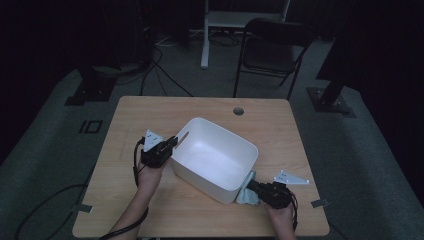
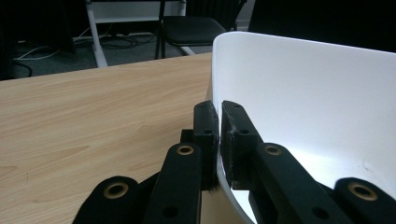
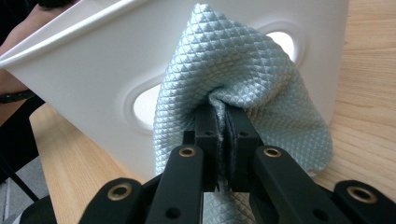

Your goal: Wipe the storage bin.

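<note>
White tub (image 1: pixel 215 159) on bench (image 1: pixel 150 210), nothing inside | left tool (image 2: pixel 219 122) clamped on its rim | right tool (image 3: pixel 222 122) pinching blue-grey cloth (image 3: pixel 243 74) against outer wall

Wooden table (image 1: pixel 165 210) carries a white tub (image 1: pixel 214 159), seemingly tilted.

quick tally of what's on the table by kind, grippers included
white tub: 1
light blue cloth: 1
grippers: 2, the left gripper shut on the tub's rim, the right gripper shut on the cloth
total: 4
</note>
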{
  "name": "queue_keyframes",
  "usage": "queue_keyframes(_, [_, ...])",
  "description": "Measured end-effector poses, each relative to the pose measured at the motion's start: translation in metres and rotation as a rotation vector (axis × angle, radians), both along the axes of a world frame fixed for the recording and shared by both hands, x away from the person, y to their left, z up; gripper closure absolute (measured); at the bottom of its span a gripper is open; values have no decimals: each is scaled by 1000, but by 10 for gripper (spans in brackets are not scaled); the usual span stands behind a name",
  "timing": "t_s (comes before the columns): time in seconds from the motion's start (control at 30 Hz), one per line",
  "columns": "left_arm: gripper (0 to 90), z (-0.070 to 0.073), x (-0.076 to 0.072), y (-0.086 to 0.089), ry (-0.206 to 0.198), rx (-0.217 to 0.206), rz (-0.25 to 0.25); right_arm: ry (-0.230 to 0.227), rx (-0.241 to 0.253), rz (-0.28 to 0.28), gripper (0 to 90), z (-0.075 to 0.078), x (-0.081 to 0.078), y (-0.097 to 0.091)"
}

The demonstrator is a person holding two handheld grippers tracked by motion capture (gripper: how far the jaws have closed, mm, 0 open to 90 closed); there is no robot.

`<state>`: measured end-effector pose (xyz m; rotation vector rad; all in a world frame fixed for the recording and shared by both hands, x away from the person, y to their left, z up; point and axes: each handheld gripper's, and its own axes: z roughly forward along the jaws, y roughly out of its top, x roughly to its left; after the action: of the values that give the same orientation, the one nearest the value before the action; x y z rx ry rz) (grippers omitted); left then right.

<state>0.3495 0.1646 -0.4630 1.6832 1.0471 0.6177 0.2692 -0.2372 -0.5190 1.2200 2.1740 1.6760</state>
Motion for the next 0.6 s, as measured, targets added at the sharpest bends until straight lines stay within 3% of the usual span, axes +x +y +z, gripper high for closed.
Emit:
queue_keyframes(0.3, [855,0,0,0,0,-2,-2,21,-19,-19,855,-4,4,-2])
queue_keyframes(0.33, [855,0,0,0,-1,-1,-3,31,-42,-27,855,-6,5,-1])
queue_keyframes(0.47, [852,0,1,1,0,-8,-13,83,-20,-30,854,-16,10,-2])
queue_keyframes(0.6, [852,0,1,0,2,-7,-8,123,-54,-38,854,-25,15,-1])
